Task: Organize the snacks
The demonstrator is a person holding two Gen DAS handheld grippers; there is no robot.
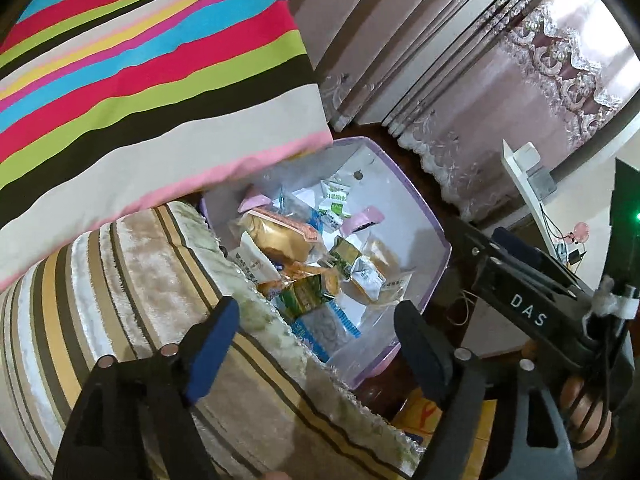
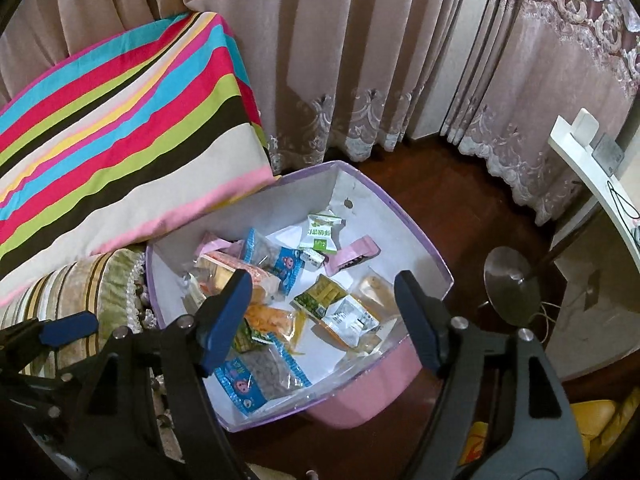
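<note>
Both of your grippers hang over the box (image 2: 420,248) of snacks with nothing in them. The left gripper (image 1: 320,340) has its fingers spread wide, empty, and the right gripper (image 2: 320,320) shows the same: a wide gap and no packet between the pads. The box sits on the floor against the sofa arm (image 1: 132,280), under the striped cushion (image 1: 140,80). From your right fingers, the snacks lie straight ahead and below, so that hand looks squarely into the box. Your left fingers are off to the sofa side: one finger is over the arm, and the box lies ahead and toward the other finger. The right hand is the better placed, I judge. Between its fingers lie the green packet (image 2: 320,298) and the white-label packet (image 2: 352,318), touching, their long axes running slantwise across the gap. The blue-edged bag (image 2: 264,376) lies nearer the left-hand finger, its length also slanted. A roll of the wrist would probably be needed to close across a packet's short side.
</note>
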